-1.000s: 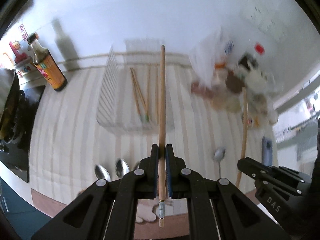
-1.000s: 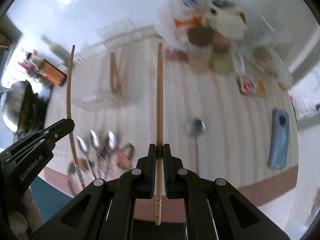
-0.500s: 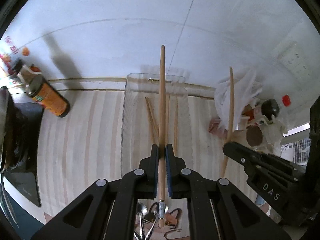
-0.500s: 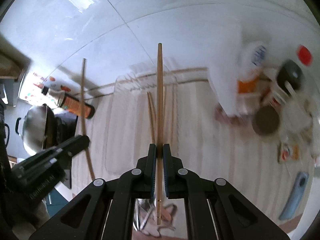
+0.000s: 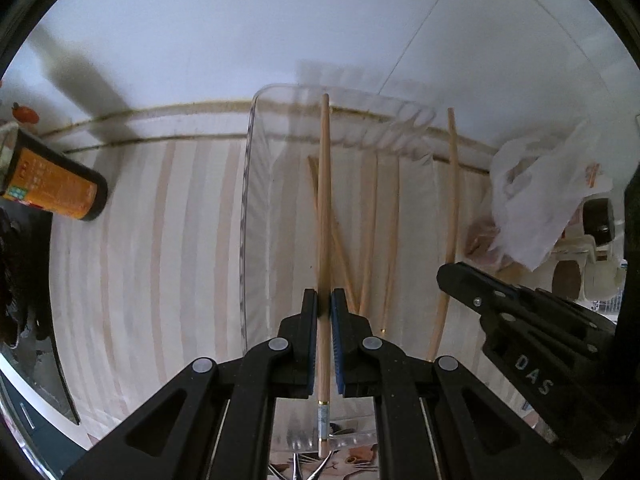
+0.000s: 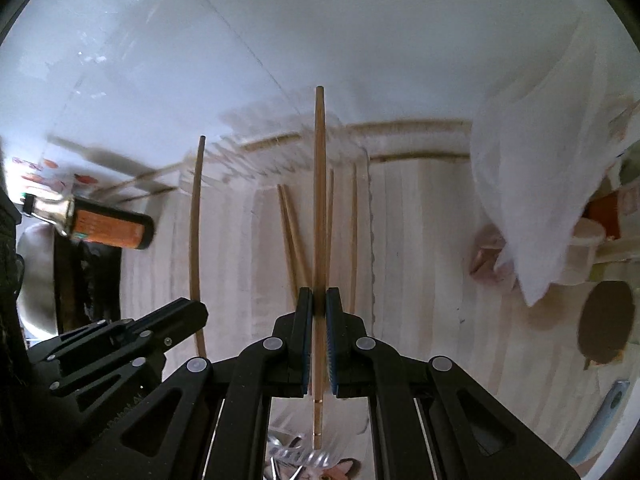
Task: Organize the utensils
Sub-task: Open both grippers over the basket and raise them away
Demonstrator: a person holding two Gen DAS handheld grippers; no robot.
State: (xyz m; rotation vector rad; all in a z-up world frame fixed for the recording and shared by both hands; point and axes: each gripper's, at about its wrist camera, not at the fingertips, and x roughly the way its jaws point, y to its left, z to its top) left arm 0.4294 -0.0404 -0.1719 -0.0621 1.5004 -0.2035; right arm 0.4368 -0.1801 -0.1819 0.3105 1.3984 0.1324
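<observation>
While each chopstick points forward, left gripper (image 5: 324, 300) clamped on one chopstick (image 5: 324, 200), right gripper (image 6: 319, 298) clamped on another chopstick (image 6: 319, 192)

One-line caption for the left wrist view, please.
Left gripper shut on a wooden chopstick above the clear tray of chopsticks; right gripper holds another alongside.

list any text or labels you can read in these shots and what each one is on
"DAS": white letters on the black body of the right gripper, seen from the left wrist view.
Embossed lettering on the left gripper body, right wrist view: too dark and cut off to read.
Orange label on the sauce bottle: print too small and blurred to read.
Coloured stickers on the wall at far left: unreadable.
</observation>
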